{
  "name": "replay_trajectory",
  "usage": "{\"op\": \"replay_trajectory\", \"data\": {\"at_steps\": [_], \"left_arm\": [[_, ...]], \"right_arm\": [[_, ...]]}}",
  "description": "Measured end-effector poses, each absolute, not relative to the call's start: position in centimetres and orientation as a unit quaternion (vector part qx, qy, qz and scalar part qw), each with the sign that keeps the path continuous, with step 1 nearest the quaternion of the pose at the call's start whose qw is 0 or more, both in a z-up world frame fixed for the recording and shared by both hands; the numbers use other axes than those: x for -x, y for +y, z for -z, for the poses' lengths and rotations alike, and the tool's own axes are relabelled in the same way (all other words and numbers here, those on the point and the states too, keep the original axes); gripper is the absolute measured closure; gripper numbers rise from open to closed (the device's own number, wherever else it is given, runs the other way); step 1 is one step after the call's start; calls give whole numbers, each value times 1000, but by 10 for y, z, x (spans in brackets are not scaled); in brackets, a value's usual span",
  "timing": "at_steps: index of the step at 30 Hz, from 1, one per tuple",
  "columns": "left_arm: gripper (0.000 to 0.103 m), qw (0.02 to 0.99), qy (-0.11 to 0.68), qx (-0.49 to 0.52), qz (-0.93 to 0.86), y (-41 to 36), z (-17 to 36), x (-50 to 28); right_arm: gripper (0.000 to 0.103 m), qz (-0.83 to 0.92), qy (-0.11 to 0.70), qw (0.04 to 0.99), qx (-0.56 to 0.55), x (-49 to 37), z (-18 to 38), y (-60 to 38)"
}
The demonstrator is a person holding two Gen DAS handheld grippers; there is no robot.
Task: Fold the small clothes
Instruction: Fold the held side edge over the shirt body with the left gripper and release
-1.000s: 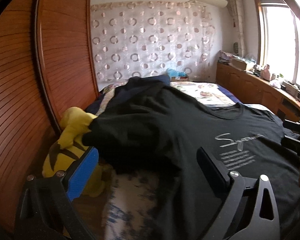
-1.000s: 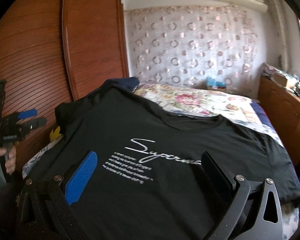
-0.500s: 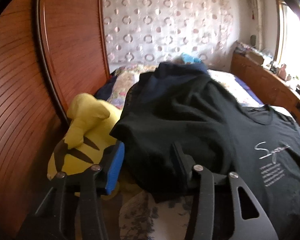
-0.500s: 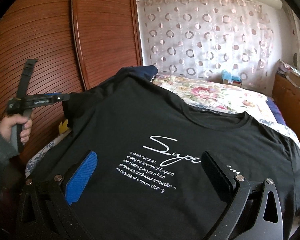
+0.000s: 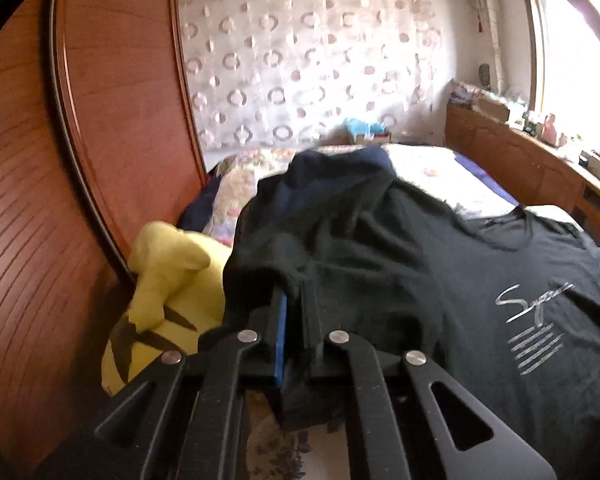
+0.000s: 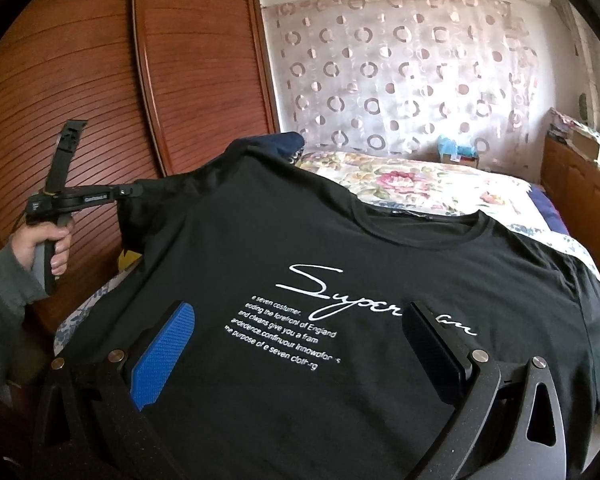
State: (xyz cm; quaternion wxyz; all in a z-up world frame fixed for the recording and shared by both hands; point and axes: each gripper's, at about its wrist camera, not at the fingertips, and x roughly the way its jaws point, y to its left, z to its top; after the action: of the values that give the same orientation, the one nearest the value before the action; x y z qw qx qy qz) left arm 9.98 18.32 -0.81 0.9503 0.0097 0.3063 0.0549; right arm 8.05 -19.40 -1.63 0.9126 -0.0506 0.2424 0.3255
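A black T-shirt (image 6: 340,248) with white script print lies spread face up on the bed; it also shows in the left wrist view (image 5: 440,280). My left gripper (image 5: 296,312) is shut on the shirt's left sleeve edge, the fabric pinched between its fingers. In the right wrist view the left gripper (image 6: 130,192) shows at the far left, held by a hand, gripping that sleeve. My right gripper (image 6: 296,344) is open and empty, hovering over the shirt's lower front, below the print.
A yellow plush toy (image 5: 168,280) lies between the bed and the wooden wardrobe doors (image 6: 100,100) on the left. A floral bedspread (image 6: 420,188) lies beyond the shirt. A wooden sideboard (image 5: 520,160) runs along the right under the window.
My left gripper moved forward onto the left sleeve and shut on it. My right gripper stayed open over the shirt front, shifting slightly.
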Motion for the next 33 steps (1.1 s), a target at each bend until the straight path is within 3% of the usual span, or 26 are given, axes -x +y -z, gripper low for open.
{"op": "replay_trajectory", "data": {"at_steps": [7, 16, 18, 19, 24, 29, 33], "left_arm": [[98, 960, 280, -13, -24, 160, -22, -98], [97, 963, 254, -43, 80, 75, -60, -116], [87, 961, 254, -48, 97, 62, -60, -117], [74, 961, 252, -50, 99, 59, -64, -117], [33, 964, 241, -40, 106, 67, -67, -102], [25, 963, 248, -35, 97, 73, -56, -89], [25, 965, 251, -24, 71, 82, -37, -73]], "right_arm": [[0, -317, 242, 916, 40, -83, 17, -200], [0, -288, 229, 929, 23, -86, 10, -218], [0, -284, 229, 931, 21, -86, 12, -220], [0, -281, 230, 932, 20, -85, 13, -221], [0, -276, 239, 930, 24, -83, 20, -215], [5, -300, 247, 921, 20, -89, 18, -204], [23, -331, 250, 909, 37, -99, 17, -187]]}}
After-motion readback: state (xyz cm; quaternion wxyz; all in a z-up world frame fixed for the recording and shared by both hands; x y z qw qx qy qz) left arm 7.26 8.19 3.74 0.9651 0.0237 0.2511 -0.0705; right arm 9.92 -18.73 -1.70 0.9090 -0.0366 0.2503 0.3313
